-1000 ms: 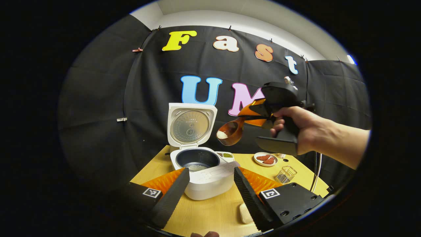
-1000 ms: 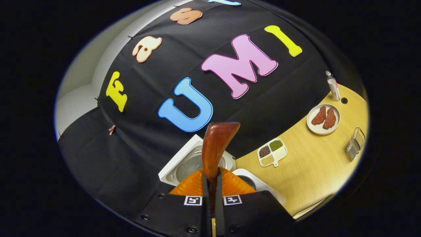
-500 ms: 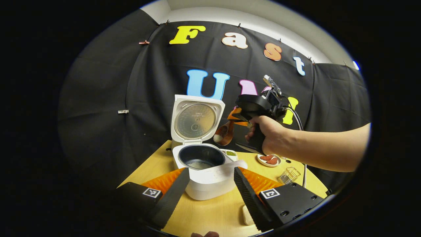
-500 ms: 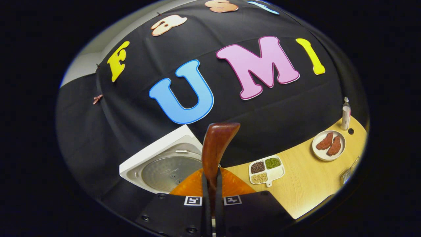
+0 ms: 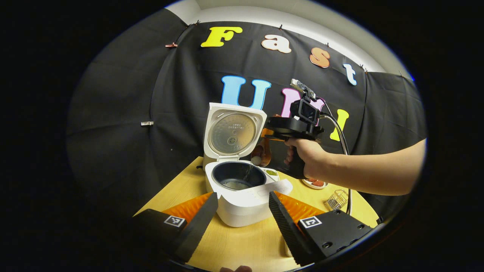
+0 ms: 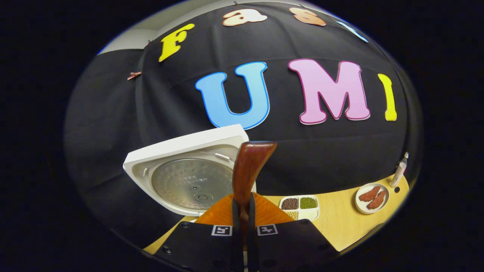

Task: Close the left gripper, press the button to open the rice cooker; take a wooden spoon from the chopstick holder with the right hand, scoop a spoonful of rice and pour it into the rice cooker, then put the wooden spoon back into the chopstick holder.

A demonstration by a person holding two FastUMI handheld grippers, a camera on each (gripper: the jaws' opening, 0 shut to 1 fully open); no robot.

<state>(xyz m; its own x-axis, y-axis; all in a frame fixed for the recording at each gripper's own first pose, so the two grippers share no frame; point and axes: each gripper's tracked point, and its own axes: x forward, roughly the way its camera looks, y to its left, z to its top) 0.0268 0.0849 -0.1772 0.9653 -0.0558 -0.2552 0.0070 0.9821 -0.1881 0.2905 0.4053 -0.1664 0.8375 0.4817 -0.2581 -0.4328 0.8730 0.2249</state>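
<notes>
- The reddish-brown wooden spoon (image 6: 247, 170) is pinched by its handle in our right gripper (image 6: 244, 226), its bowl tipped over the white rice cooker (image 5: 242, 189), whose lid stands open near the desk's far-left edge.
- We judge the pour is under way: a thin stream of rice falls into the dark inner pot.
- Next, we level the spoon and carry it to the wire chopstick holder (image 5: 336, 199) near the desk's right edge.
- Our left gripper (image 5: 242, 215) waits, jaws spread, holding nothing.
- The spoon's bowl is partly hidden behind the gripper; remaining rice is hard to judge.
</notes>
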